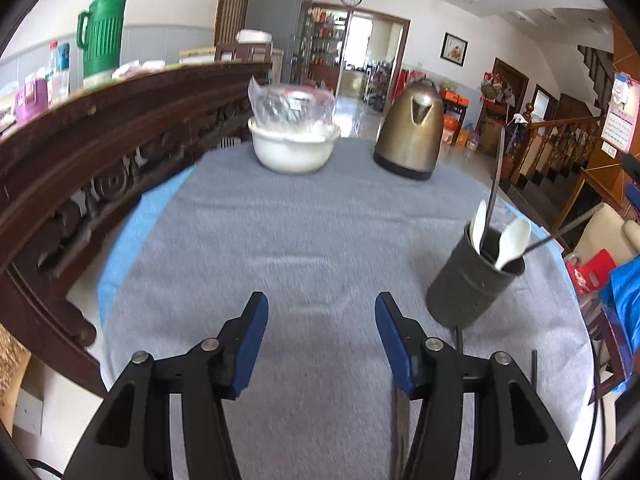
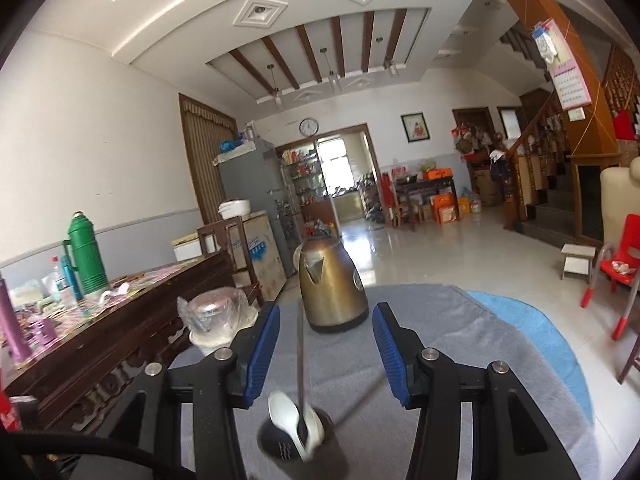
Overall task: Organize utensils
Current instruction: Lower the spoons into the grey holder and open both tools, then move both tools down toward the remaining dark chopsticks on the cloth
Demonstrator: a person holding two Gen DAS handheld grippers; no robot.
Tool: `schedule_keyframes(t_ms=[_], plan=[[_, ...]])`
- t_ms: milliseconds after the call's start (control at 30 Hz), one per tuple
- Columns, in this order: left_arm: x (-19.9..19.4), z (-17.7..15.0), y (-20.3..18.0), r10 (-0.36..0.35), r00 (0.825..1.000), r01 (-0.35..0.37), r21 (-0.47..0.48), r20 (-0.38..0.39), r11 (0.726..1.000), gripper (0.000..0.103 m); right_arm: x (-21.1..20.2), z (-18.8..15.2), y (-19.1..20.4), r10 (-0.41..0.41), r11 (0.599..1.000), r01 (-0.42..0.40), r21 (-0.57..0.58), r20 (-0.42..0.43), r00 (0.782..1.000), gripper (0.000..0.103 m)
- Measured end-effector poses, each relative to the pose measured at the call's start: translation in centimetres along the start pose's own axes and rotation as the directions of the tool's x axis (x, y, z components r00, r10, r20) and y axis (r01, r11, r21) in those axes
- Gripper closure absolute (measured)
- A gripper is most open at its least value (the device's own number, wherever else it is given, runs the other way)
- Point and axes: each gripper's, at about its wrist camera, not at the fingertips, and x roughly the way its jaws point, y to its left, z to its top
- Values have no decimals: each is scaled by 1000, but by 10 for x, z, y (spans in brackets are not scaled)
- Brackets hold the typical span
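A dark grey utensil holder (image 1: 476, 280) stands on the grey cloth (image 1: 280, 248) at the right. White spoons (image 1: 514, 240) and thin metal rods (image 1: 496, 176) stick out of it. My left gripper (image 1: 321, 300) hovers open over bare cloth, left of the holder, with nothing between its pads. Thin dark sticks (image 1: 534, 364) lie on the cloth near its right finger. In the right wrist view the holder (image 2: 280, 446) sits just below my open right gripper (image 2: 327, 312). A metal rod (image 2: 301, 360) rises from it between the jaws, clear of both pads, beside a white spoon (image 2: 282, 408).
A brass-coloured kettle (image 1: 410, 136) and a white bowl (image 1: 294, 152) topped with a plastic bag stand at the far side of the table. A carved dark wooden table (image 1: 80, 152) with a green thermos (image 1: 102, 28) borders the left. A red chair (image 2: 624, 256) stands right.
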Motion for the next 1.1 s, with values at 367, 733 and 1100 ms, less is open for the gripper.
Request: schedule_keyframes(t_ms=[367,733,1100], plan=[[16,-44,-14,13,986,-11,17,-163,1000,43,-25,-75,-91,-26,999,34,18,-358,933,52],[3,-67,-42,-24,975,47,98,-221,994,43,-10,-146,-111,31,996,26,90,-582,813,69],[23,-58,-30,-63,962,76,37,-264,996,43,14,-146,-110,28,988,72,134,-626,780,71]])
